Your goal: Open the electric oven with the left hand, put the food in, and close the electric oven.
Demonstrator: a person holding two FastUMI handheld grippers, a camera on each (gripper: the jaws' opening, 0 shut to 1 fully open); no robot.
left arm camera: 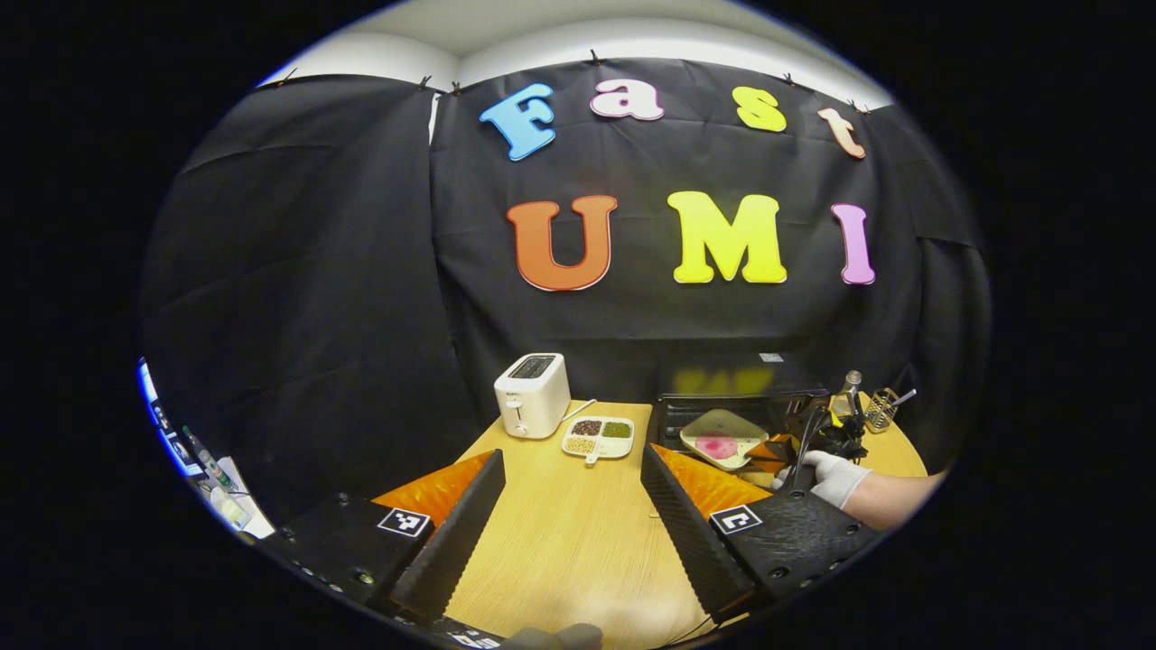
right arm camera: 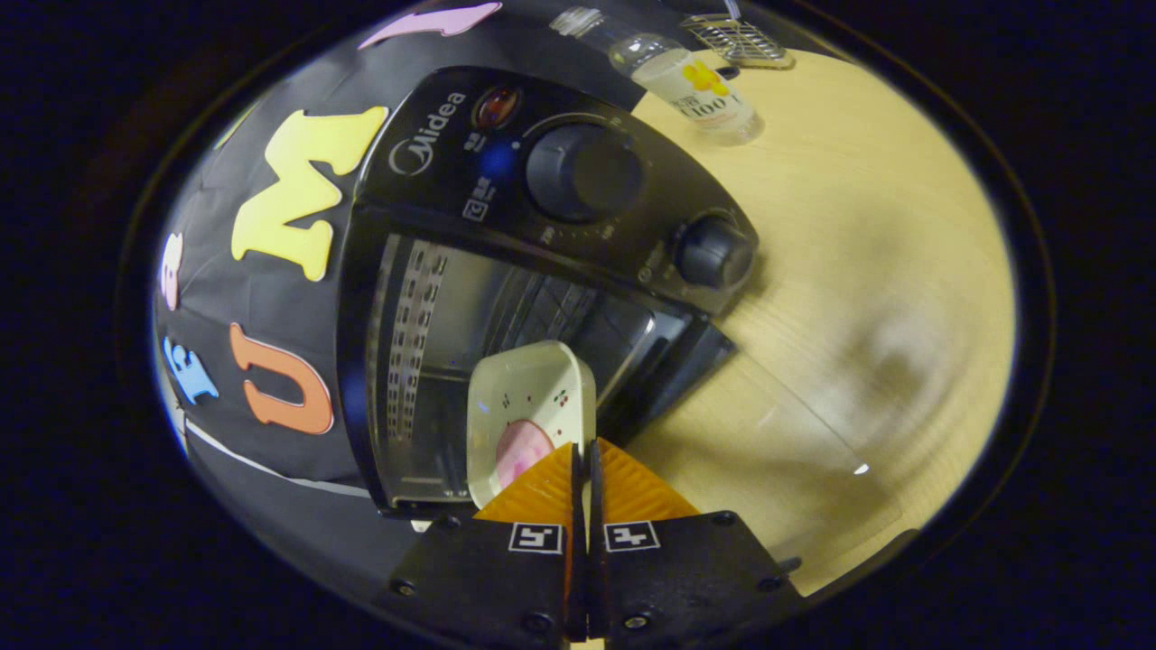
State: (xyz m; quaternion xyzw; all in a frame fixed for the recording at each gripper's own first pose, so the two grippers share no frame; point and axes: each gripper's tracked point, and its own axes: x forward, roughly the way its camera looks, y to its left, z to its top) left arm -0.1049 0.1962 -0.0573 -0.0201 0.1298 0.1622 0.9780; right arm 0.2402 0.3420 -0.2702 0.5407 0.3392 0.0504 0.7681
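The right claw [right arm camera: 582,460] is pinched nearly closed on the near rim of the plate [right arm camera: 528,411], which carries pink food [right arm camera: 522,449] and juts forward from the fingertips into the mouth of the open oven [right arm camera: 506,298]. With only the rim gripped, the plate could tip or slip, or snag on the rack, if pushed in crooked. The glass door [right arm camera: 777,442] lies folded down beside the claw, where it could be bumped. The left claw [left arm camera: 573,506] hovers wide open and empty over the desk [left arm camera: 569,533], well short of the oven [left arm camera: 741,406] beyond.
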